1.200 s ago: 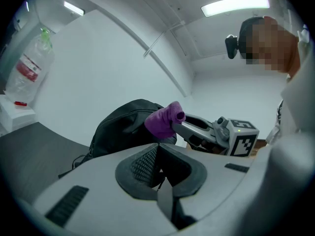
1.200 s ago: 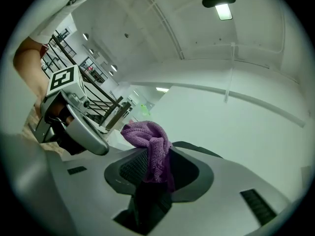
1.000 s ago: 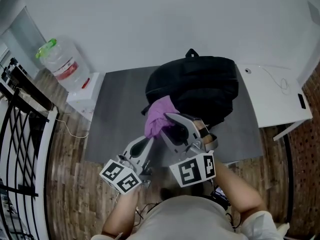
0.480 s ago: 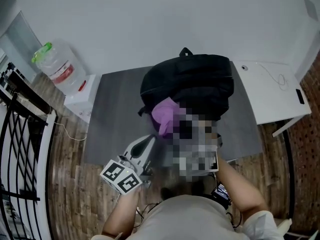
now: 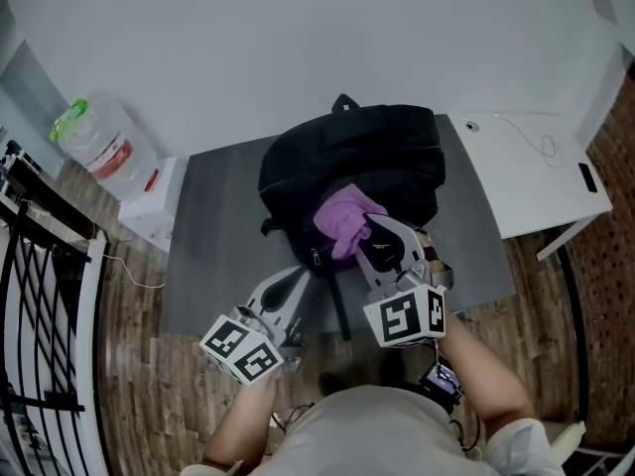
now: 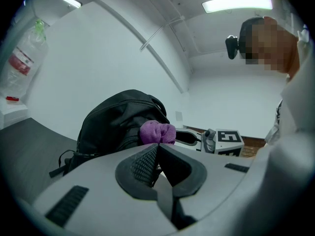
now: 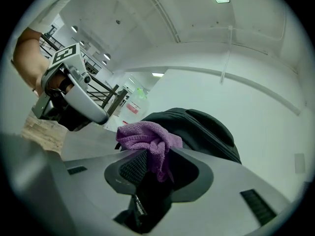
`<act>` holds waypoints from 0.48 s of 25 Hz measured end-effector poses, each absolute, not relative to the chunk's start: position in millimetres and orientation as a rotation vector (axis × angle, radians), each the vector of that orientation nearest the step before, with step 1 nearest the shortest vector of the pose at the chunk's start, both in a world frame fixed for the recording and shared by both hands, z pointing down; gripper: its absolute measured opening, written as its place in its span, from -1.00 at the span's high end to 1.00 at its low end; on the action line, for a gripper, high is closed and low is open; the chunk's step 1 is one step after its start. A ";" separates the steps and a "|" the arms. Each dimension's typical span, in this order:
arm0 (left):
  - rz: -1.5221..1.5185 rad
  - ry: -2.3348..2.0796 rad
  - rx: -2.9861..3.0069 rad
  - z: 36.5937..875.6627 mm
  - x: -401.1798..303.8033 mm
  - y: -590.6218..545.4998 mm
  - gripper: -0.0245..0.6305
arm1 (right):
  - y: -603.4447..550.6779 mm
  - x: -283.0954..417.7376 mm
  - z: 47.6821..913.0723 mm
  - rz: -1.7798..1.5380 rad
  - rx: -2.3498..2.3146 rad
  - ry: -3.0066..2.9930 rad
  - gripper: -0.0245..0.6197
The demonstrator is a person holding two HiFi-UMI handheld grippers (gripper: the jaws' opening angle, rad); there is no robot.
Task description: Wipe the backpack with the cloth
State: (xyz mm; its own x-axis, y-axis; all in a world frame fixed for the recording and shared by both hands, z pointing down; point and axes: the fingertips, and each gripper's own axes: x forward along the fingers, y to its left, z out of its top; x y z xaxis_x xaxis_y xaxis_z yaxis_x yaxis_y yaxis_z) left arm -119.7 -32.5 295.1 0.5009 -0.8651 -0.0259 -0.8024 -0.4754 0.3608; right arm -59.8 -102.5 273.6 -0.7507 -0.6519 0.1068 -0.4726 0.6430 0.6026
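Head view: I have the right hand-held gripper [image 5: 373,231] clamped on the purple cloth [image 5: 342,216]. The cloth sits bunched on the near part of the black backpack [image 5: 352,157]. The right gripper view confirms the grip, with the cloth pinched between the jaws and a tail hanging down between them. The left hand-held gripper [image 5: 296,278] has its jaws together with nothing in them. It waits off the backpack's near-left corner and appears clear of the fabric.

Progress, in my judgement: wiping is under way, with the cloth at the near end. I count the backpack's far end and sides as outstanding. The fabric shows no stain, streak or damp mark, so I cannot certify which areas are done.

Condition: the backpack lies flat on the grey desk [image 5: 213,236]. Its carry handle is at the far end, and a strap trails off the near edge towards me. The shell looks soft, matt and full.
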 end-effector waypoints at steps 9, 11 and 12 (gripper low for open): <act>-0.282 -1.351 2.473 296.1 -101.8 -44.0 0.91 | -120.7 -23.2 280.4 -0.772 1.002 -2.485 0.50; -0.280 -1.341 2.479 296.3 -98.3 -46.2 0.91 | -122.8 -17.3 281.3 -0.767 1.015 -2.476 0.50; -0.279 -1.336 2.482 296.3 -96.3 -47.5 0.91 | -123.9 -14.3 281.8 -0.766 1.022 -2.471 0.50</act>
